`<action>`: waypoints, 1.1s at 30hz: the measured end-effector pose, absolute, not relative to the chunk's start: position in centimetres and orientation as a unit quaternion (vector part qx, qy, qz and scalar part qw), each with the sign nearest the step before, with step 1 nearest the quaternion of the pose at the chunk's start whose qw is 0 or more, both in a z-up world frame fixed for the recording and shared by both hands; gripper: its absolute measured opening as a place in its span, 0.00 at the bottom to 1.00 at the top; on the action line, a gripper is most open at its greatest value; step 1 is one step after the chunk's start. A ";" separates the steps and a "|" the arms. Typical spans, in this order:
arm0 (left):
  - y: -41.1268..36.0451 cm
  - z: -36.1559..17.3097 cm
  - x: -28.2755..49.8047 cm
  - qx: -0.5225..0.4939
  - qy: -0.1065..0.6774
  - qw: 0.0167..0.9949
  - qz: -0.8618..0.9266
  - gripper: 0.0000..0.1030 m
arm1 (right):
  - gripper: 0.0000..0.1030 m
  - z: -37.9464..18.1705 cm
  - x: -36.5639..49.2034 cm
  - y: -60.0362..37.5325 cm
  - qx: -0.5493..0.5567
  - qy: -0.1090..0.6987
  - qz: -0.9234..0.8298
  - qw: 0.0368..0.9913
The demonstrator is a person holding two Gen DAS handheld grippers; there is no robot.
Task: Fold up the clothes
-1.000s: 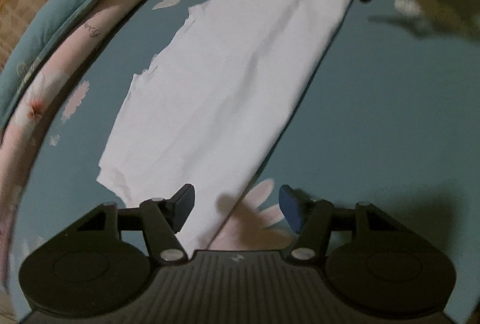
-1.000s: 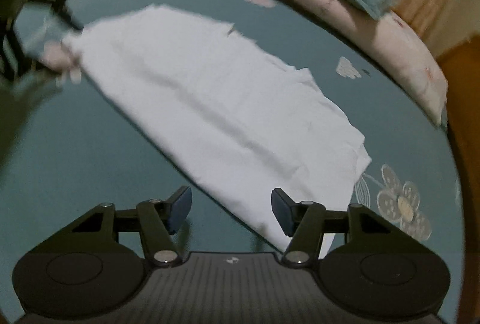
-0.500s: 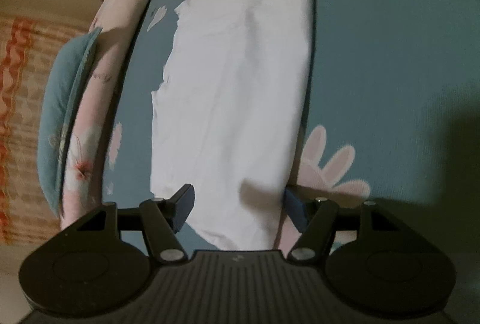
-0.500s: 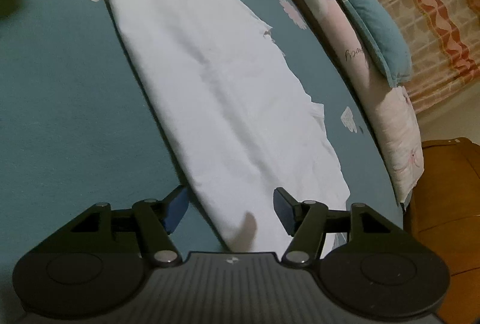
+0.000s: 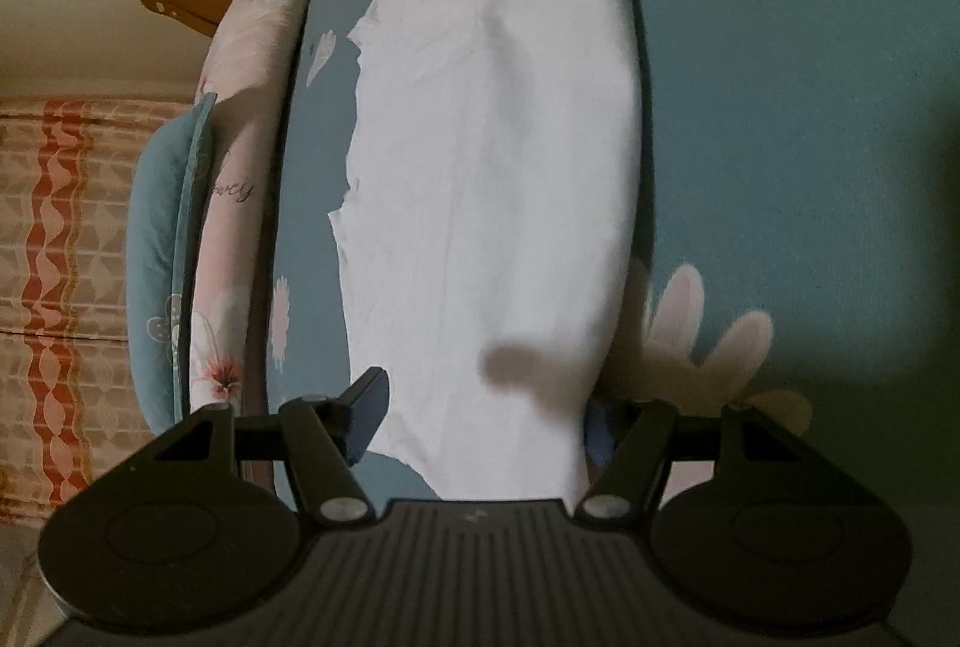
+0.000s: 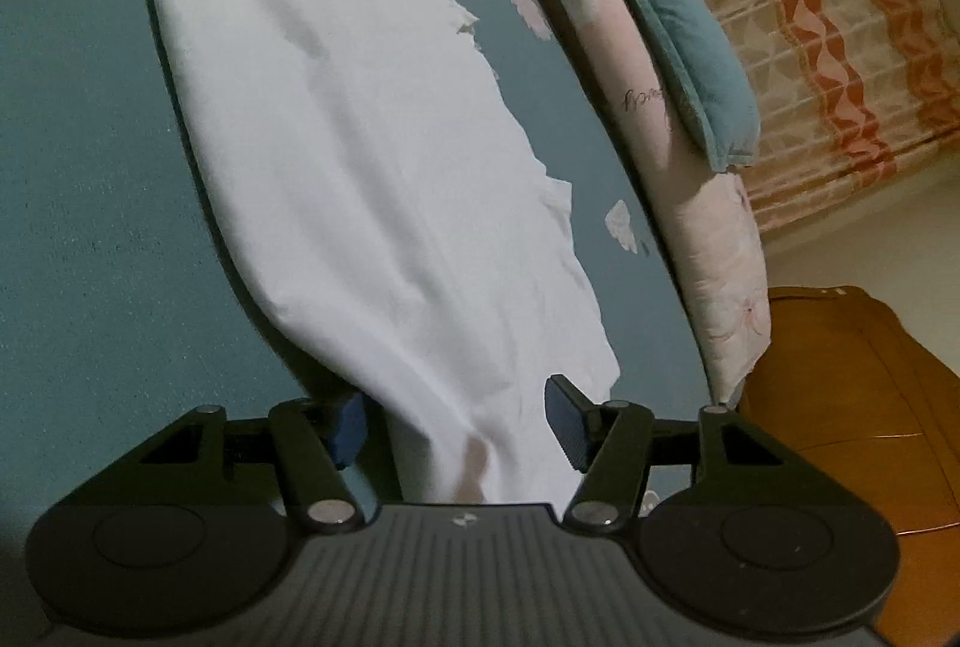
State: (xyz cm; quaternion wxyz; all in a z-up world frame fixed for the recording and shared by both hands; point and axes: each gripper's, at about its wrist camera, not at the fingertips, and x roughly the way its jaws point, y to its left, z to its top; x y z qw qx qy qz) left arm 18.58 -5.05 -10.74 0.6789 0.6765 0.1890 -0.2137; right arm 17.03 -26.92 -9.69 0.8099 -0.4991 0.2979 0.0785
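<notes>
On the left, the left gripper [image 5: 483, 413] straddles one narrow end of the long white cotton garment [image 5: 498, 155], which lies folded into a strip on the teal bedsheet printed with pale flowers [image 5: 810, 107]. Its blue-padded jaws stand well apart with the cloth between them, and no pad visibly presses on it, so it has nothing in its grasp. That stance seems chosen so both layers of the end can be pinched at once. The strip runs lengthwise between the two hands, parallel to the pink floral quilt roll and teal pillow [image 5: 162, 251] along the bed's edge, which probably leaves room to bring the ends together. On the right, the right gripper [image 6: 456, 422] mirrors this at the opposite end of the garment [image 6: 372, 155], jaws likewise spread around the cloth and holding nothing.
</notes>
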 end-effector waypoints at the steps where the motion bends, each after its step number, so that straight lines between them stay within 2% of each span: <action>1: -4.7 -10.8 18.3 0.679 0.187 0.677 -0.214 0.65 | 0.63 -9.6 16.7 -27.3 -0.502 0.299 0.082 0.807; 7: -4.2 -11.9 17.7 0.705 0.166 0.658 -0.204 0.62 | 0.62 -10.1 15.2 -29.1 -0.523 0.291 0.088 0.796; 10: -5.1 -12.1 18.2 0.716 0.159 0.649 -0.200 0.62 | 0.53 -10.6 16.1 -27.7 -0.540 0.277 0.094 0.790; 12: -5.2 -12.1 18.3 0.714 0.168 0.649 -0.203 0.51 | 0.19 -10.9 16.2 -27.5 -0.540 0.283 0.101 0.786; 13: -5.1 -12.1 18.2 0.712 0.172 0.649 -0.206 0.30 | 0.09 -11.0 16.2 -27.4 -0.540 0.286 0.105 0.784; 14: -5.1 -12.2 17.9 0.710 0.174 0.649 -0.208 0.08 | 0.09 -11.1 16.2 -27.3 -0.541 0.289 0.109 0.783; 15: -5.0 -12.3 17.8 0.709 0.176 0.650 -0.210 0.03 | 0.07 -11.2 16.3 -27.2 -0.541 0.292 0.113 0.781; 23: -4.9 -10.1 17.2 0.685 0.173 0.679 -0.201 0.01 | 0.02 -7.8 16.0 -27.4 -0.505 0.303 0.113 0.800; 33: -4.2 -6.7 13.2 0.662 0.197 0.687 -0.228 0.01 | 0.02 -4.2 12.7 -27.4 -0.441 0.355 0.152 0.810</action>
